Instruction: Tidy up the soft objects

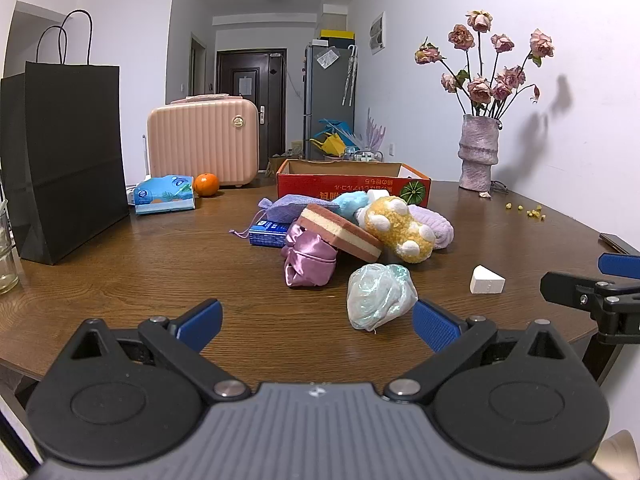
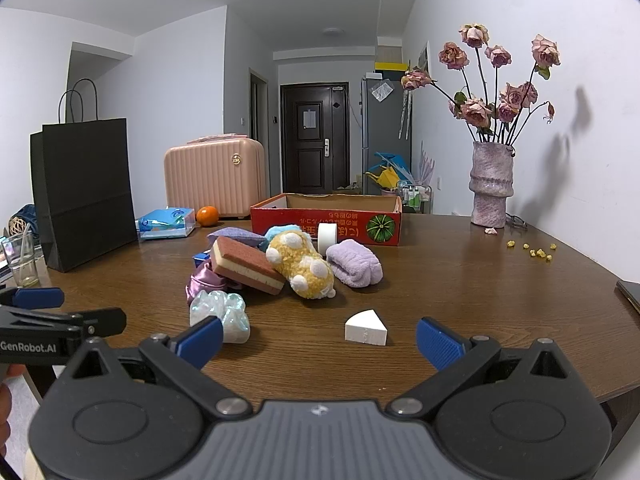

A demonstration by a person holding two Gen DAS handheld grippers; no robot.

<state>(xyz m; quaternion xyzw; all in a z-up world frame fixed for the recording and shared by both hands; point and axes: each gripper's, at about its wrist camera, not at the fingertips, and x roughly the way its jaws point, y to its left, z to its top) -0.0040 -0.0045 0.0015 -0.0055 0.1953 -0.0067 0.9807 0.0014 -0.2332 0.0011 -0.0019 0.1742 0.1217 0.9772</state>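
Left gripper (image 1: 318,326) hovered low over the bench (image 1: 160,264), jaws spread wide and holding nothing. The crinkly pale-green scrunchie (image 1: 378,294) lay just ahead, nearer the right-hand jaw, touching the pink satin pouch (image 1: 308,262); it looked light, squashy and a bit slippery, so a pinch across its puffed middle seemed best. Right gripper (image 2: 320,338) also gaped wide, empty, with the white sponge wedge (image 2: 366,328) between and just beyond its jaws. It looked featherlight and springy, best squeezed on its flat sides.
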